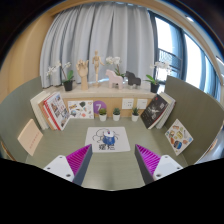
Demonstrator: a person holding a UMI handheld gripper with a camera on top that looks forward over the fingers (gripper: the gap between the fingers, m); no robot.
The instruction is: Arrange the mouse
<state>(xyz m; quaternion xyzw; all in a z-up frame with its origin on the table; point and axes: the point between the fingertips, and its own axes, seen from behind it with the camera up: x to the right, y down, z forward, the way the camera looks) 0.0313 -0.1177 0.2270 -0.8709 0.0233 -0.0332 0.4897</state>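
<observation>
— Where do your jaws stand?
— Your gripper holds them wide apart, nothing between them, above the grey counter.
— And the mouse?
— You can't make one out. A white patterned mat lies just ahead of the fingers; books and small potted plants stand beyond it.

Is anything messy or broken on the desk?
Nothing stands out. The books lean in neat rows along both sides, three small pots stand upright in a line, and the mat lies flat just ahead of the open gripper. I cannot make out a mouse.
</observation>
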